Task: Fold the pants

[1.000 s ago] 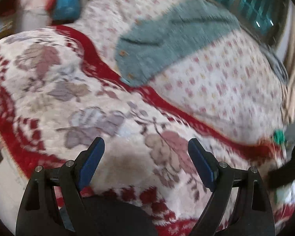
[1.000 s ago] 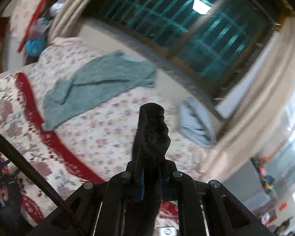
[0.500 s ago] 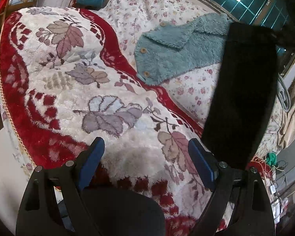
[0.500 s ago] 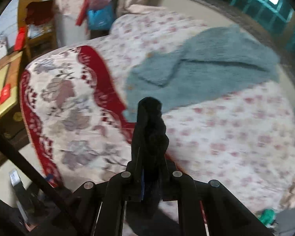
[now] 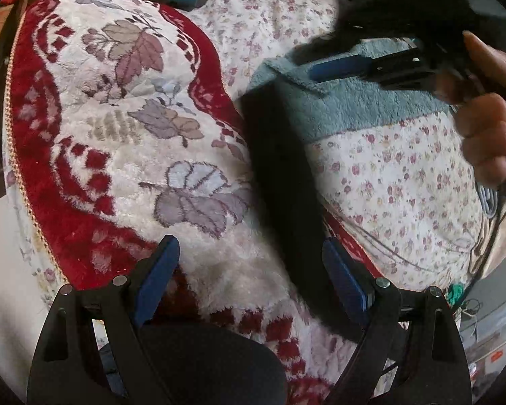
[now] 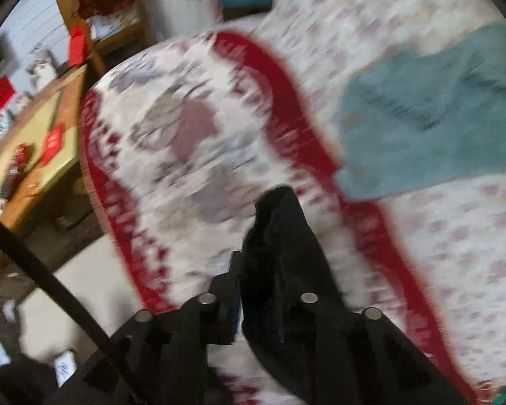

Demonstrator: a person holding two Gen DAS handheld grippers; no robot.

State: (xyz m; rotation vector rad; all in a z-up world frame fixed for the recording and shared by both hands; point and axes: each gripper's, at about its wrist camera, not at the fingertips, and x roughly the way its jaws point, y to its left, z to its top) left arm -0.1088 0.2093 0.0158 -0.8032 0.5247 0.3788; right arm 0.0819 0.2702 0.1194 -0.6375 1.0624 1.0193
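Note:
The black pants (image 5: 283,182) hang as a long dark strip above the bed. My right gripper (image 6: 273,290) is shut on their top end, and bunched black cloth (image 6: 280,233) sticks up between its fingers. That gripper also shows in the left wrist view (image 5: 340,67), held high at the upper right by a hand. My left gripper (image 5: 249,273) is open and empty, low over the blanket, with the hanging pants just inside its right finger (image 5: 345,278).
The bed carries a white plush blanket with a red border and leaf pattern (image 5: 124,128) and a small-flowered sheet (image 5: 398,175). A teal fleece garment (image 5: 354,108) lies on the sheet. A wooden table (image 6: 33,155) stands left of the bed. Clutter lies behind.
My right gripper has swung down and left over the bed with the pants. The hanging pants have moved left, close to my left gripper's right finger. My left gripper stays open.

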